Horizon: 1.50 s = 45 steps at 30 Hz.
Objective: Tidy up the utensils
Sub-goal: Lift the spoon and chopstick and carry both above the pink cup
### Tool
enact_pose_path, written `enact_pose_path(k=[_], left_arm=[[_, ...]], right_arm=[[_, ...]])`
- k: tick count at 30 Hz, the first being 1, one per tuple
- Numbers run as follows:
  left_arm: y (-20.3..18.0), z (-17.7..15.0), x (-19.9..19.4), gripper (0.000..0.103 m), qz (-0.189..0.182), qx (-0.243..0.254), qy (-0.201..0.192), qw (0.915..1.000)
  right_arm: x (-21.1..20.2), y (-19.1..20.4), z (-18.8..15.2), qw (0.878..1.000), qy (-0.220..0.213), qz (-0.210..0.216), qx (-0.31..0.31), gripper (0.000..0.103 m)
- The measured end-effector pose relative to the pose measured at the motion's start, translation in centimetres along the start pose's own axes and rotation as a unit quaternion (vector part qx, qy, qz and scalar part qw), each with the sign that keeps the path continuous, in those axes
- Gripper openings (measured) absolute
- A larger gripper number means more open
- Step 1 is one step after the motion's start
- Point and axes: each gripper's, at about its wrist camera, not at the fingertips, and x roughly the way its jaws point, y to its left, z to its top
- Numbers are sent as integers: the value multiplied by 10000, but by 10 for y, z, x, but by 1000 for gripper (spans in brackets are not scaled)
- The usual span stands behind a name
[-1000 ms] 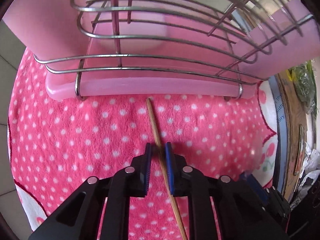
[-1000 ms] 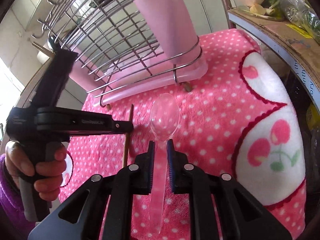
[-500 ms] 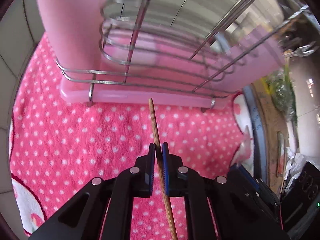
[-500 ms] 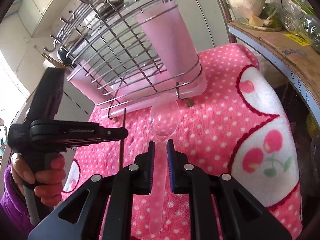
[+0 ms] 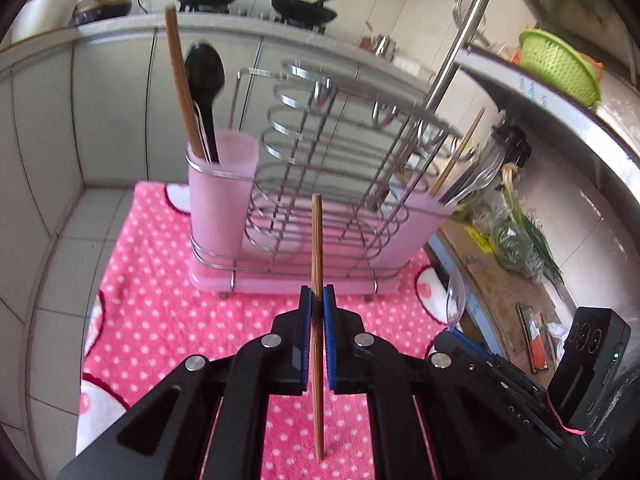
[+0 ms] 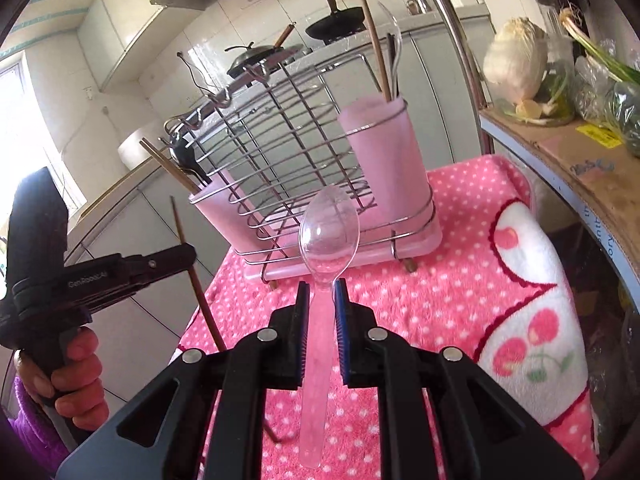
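Observation:
My left gripper (image 5: 316, 300) is shut on a brown wooden chopstick (image 5: 317, 248) and holds it upright above the pink dotted cloth (image 5: 160, 312); both also show in the right wrist view (image 6: 188, 254). My right gripper (image 6: 321, 294) is shut on a clear plastic spoon (image 6: 329, 232), bowl up. Ahead stands the wire utensil rack (image 5: 320, 184) with two pink cups: one (image 5: 220, 184) holds a chopstick and a black spoon, the other (image 5: 416, 224) holds a chopstick and clear utensils. In the right wrist view the rack (image 6: 280, 152) stands behind the spoon.
A cardboard-topped shelf (image 6: 568, 152) with cabbage and greens stands to the right. White cabinets (image 5: 112, 112) with pans on top stand behind the rack. A steel pole (image 5: 460, 44) rises by the rack. A green colander (image 5: 560, 64) sits on the upper shelf.
Both grippers have lifted and tilted up, so the rack top and the kitchen behind now show. The chopstick and the spoon have come up off the cloth with them.

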Motion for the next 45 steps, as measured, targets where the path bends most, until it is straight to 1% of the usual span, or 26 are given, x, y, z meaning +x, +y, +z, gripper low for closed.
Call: enact_pose_path(k=[2, 4, 8, 16, 23, 25, 28, 31, 38, 42, 45], left_arm=[[0, 2, -11, 5, 19, -9, -208, 9998], [-4, 6, -17, 5, 19, -32, -333, 9994], [-2, 13, -33, 5, -6, -126, -568, 9983], [11, 28, -61, 5, 86, -275, -988, 9947], [20, 41, -80, 5, 158, -373, -1299, 9907], [20, 46, -86, 5, 175, -354, -1390, 9895], [19, 55, -98, 5, 219, -293, -1563, 9870], [17, 67, -113, 5, 259, -222, -1786, 9833], [6, 97, -143, 5, 378, -21, -2364, 9709], [0, 111, -149, 5, 544, 137, -2652, 9626], [-1, 119, -146, 5, 610, 175, -2723, 9601]], right_arm=[[-2, 3, 0, 10000, -31, -15, -49, 13], [-4, 6, 1, 9999, -82, -11, -77, 13], [-10, 11, 6, 9996, -219, 32, -174, 13], [-20, 15, 24, 9981, -556, 13, -281, 13], [-39, 14, 56, 9927, -1135, -18, -408, 13], [-46, 14, 66, 9894, -1386, -12, -444, 13], [-53, 15, 80, 9849, -1649, -41, -519, 13], [-59, 17, 97, 9792, -1926, -88, -638, 13], [-61, 23, 121, 9696, -2332, -73, -740, 13], [-58, 25, 130, 9659, -2469, -67, -777, 13], [-53, 26, 137, 9634, -2547, -87, -828, 13]])
